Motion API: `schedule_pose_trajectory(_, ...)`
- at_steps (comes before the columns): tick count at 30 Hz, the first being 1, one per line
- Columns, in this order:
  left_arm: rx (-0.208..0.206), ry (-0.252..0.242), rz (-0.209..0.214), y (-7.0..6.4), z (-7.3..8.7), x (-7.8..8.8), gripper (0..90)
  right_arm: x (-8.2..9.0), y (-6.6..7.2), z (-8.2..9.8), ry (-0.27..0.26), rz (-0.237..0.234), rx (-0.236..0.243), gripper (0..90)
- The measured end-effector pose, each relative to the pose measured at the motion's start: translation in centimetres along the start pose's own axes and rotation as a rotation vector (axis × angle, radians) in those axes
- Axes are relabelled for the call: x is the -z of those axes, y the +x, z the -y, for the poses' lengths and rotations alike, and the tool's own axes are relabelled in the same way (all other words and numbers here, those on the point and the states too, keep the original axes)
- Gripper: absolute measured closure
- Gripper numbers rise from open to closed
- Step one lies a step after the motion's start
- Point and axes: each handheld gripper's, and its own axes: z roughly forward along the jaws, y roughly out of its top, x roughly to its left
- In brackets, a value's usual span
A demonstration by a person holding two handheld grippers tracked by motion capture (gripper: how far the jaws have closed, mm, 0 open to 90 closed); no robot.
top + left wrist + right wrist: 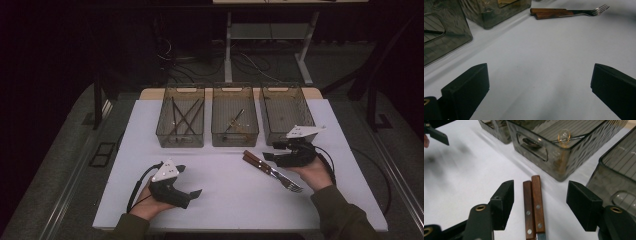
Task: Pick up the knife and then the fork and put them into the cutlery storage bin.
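Two pieces of cutlery lie side by side on the counter (pixel 210 200), which is covered with a smooth, matte white sheet. Their handles (pixel 534 205) are flat, straight slabs of reddish-brown wood, each fixed with small round metal rivets, and the two slabs touch along their length. The far piece ends in a shiny metal fork (pixel 292 186) with thin tines; what the other piece ends in cannot be told. The right hand-held gripper (pixel 272 151) is made of black, hard, blocky parts with a pale grey three-cornered plate on top, and its two square pads stand apart, one at each side of the wooden handles, without pressing on them. In the right gripper view the handles run straight up the gap between the jaws, a little closer to the left pad. The left hand-held gripper (pixel 192 181), of the same black material, is wide open over bare white sheet and holds nothing; the cutlery lies well apart from it, ahead and to the right in the left gripper view. Beyond both grippers stand three rectangular bins (pixel 235 131) of smoky, half-transparent plastic with a ribbed bottom and an oval handle cut in the end wall. Thin dark sticks (pixel 182 117) lie crossed in the bin ahead of the left hand-held gripper.
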Motion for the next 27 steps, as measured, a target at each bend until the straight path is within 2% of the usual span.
schedule_pose_trajectory(7,-0.002,-0.001,0.006,-0.1,0.0,0.0,0.9,-0.1,0.3,0.7,0.058,-0.005,0.014,44.7)
schedule_pose_trajectory(15,-0.005,0.000,0.008,-0.1,0.0,0.0,1.0,-0.4,0.7,1.3,0.126,-0.019,0.036,56.8)
schedule_pose_trajectory(27,-0.007,0.001,0.010,-0.1,0.0,0.0,1.2,-1.5,1.2,1.6,0.230,-0.007,0.086,71.1)
